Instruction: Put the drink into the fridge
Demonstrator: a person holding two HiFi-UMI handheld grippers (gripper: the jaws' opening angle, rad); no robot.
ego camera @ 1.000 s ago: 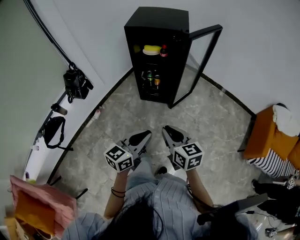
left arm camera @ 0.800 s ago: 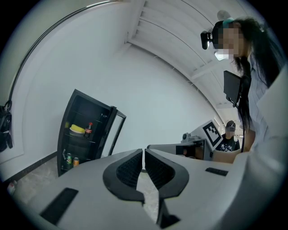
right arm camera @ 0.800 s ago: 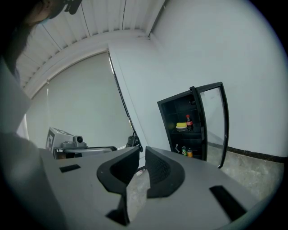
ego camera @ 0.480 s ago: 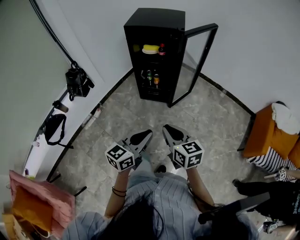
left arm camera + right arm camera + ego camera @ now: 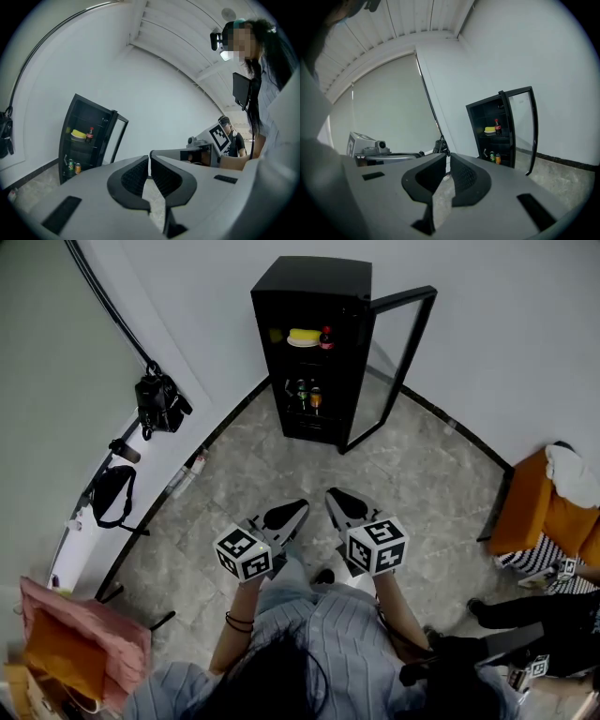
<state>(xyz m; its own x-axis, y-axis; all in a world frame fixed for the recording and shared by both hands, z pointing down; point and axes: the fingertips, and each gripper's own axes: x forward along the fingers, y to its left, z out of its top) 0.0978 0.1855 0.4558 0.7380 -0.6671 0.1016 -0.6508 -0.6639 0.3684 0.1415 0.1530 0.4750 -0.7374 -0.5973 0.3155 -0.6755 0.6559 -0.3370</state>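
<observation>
The black fridge (image 5: 309,343) stands against the far wall with its glass door (image 5: 398,357) swung open to the right. On its upper shelf a cola bottle (image 5: 326,337) stands beside a yellow dish, and cans (image 5: 302,395) sit on a lower shelf. My left gripper (image 5: 292,510) and right gripper (image 5: 336,499) hover side by side in front of me, well short of the fridge and pointing toward it. Both are shut with nothing between the jaws. The left gripper view shows its tips (image 5: 149,154) meeting, and the right gripper view shows the same (image 5: 447,158), with the fridge (image 5: 494,133) beyond.
A camera bag (image 5: 161,404) and a black pouch (image 5: 108,498) hang on the left wall, and a small bottle (image 5: 186,474) lies at its foot. An orange seat (image 5: 534,512) is at the right, a pink bag (image 5: 75,638) at the lower left. Another person (image 5: 525,620) is at the lower right.
Both grippers have edged slightly forward together, jaws still closed and empty. The person at the lower right has shifted.
</observation>
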